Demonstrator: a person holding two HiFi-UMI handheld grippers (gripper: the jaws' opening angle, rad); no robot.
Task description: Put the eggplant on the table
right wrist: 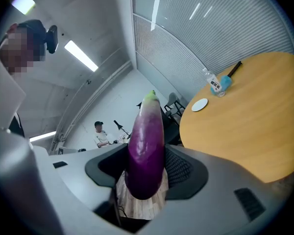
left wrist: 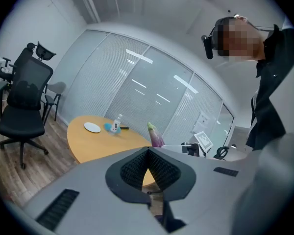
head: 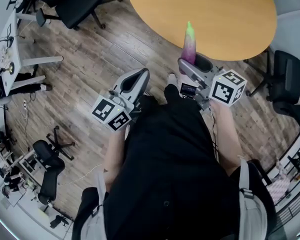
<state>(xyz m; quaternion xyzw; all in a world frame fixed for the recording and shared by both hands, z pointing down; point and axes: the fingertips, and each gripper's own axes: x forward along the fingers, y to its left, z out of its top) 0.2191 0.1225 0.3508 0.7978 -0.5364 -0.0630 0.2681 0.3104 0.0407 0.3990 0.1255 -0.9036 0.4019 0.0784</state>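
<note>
Right gripper (head: pixel 194 66) fingers (right wrist: pixel 183 168) pinch eggplant (head: pixel 189 43), green tip toward bench (head: pixel 215 14). Left gripper (head: pixel 141 75) fingers (left wrist: pixel 132 170) pressed together, empty.

Right gripper (head: pixel 193 64) grips eggplant (head: pixel 189 43), green tip toward table (head: pixel 210 9); left gripper (head: pixel 141 75) over floor (head: pixel 97 59).

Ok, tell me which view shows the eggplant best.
The right gripper view: the eggplant fills the centre, close up, clamped in the right gripper. The head view shows it small, from above. The left gripper view shows only its small upper part.
</note>
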